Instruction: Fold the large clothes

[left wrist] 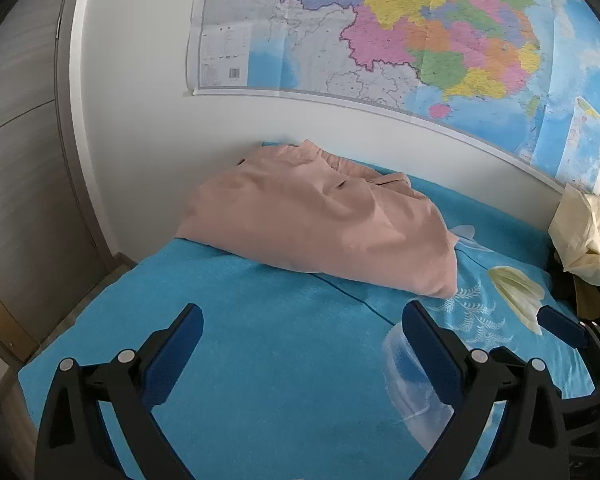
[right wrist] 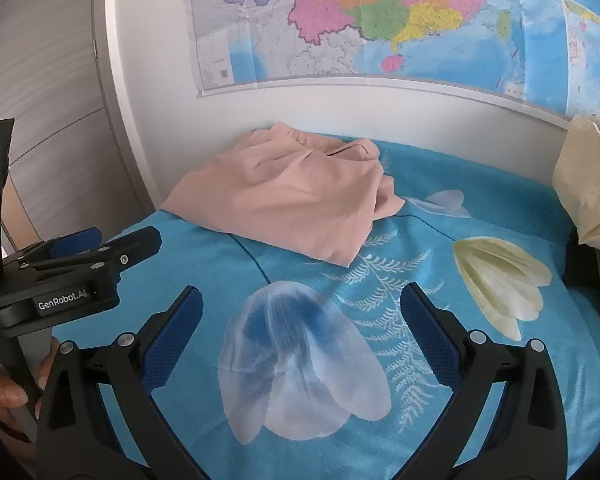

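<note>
Pink garment [left wrist: 320,220] — one; grippers — two

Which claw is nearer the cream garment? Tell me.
Right. The right claw hovers open left of the cream garment; the left claw, open too, is farther left of it.
</note>
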Demonstrator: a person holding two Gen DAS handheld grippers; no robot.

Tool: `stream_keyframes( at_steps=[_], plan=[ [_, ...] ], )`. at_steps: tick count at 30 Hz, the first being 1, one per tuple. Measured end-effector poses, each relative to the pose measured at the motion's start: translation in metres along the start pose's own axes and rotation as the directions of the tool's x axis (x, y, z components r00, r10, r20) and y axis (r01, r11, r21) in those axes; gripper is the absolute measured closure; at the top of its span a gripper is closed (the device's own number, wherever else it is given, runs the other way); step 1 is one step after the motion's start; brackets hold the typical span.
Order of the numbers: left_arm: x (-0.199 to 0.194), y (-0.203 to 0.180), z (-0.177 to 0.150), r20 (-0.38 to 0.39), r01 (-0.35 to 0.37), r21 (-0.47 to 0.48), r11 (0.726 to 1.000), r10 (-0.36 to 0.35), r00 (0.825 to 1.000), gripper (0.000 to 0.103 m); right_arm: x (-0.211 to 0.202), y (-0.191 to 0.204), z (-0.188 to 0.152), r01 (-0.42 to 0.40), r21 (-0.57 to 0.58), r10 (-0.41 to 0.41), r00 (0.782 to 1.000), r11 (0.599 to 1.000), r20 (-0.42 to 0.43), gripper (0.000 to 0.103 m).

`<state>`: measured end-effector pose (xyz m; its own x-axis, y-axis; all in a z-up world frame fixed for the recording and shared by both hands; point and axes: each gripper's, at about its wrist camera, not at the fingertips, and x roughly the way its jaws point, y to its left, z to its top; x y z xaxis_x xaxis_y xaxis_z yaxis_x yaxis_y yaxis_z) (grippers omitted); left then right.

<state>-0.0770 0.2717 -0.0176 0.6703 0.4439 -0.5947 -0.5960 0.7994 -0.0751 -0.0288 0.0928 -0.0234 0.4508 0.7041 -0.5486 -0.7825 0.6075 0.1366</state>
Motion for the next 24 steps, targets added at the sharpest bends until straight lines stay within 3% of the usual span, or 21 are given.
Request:
stream_keyframes(
  at_steps=[24],
  plan=[
    [-0.0050, -0.0074, -0.0034, 0.009, -0.032, 0.008, 0.999, 0.032, 0.999, 0.006, -0.0062, 0.0002, -0.0010, -0.007, 0.001, 0.007, 1.000, 1.000, 0.021, 0.005]
  ],
)
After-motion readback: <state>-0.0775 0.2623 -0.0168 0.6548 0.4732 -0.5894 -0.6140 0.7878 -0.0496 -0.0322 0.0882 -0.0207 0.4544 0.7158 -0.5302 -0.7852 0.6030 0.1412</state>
